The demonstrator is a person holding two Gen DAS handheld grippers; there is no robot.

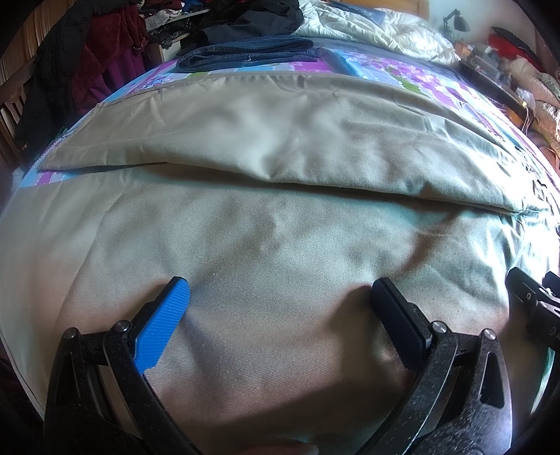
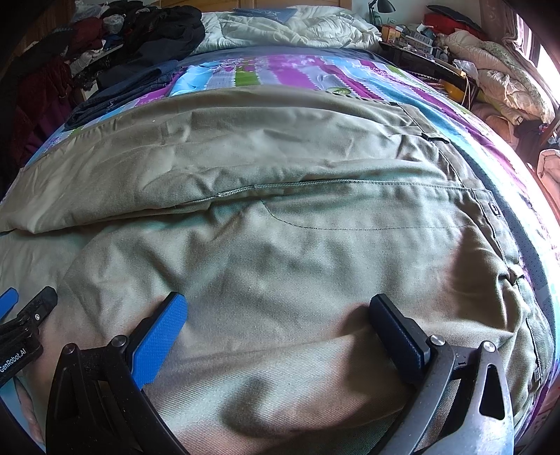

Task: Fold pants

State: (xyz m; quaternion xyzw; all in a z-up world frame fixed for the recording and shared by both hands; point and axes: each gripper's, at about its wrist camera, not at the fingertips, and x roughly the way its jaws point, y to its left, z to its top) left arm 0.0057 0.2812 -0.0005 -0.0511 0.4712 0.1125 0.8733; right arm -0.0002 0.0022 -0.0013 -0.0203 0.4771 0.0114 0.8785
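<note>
Both claws spread wide, empty, low over the khaki pants (image 1: 280, 147) near leg: left gripper (image 1: 278, 297), right gripper (image 2: 278, 311). Risk: pinching only the top layer, so the fold drags skewed. Right side's bunched near the waistband (image 2: 490, 210).

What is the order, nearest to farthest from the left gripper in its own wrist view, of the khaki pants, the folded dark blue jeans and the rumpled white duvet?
From the left gripper:
1. Khaki pants, directly beneath and ahead.
2. Folded dark blue jeans, beyond, upper left.
3. Rumpled white duvet, farthest, upper right.
</note>
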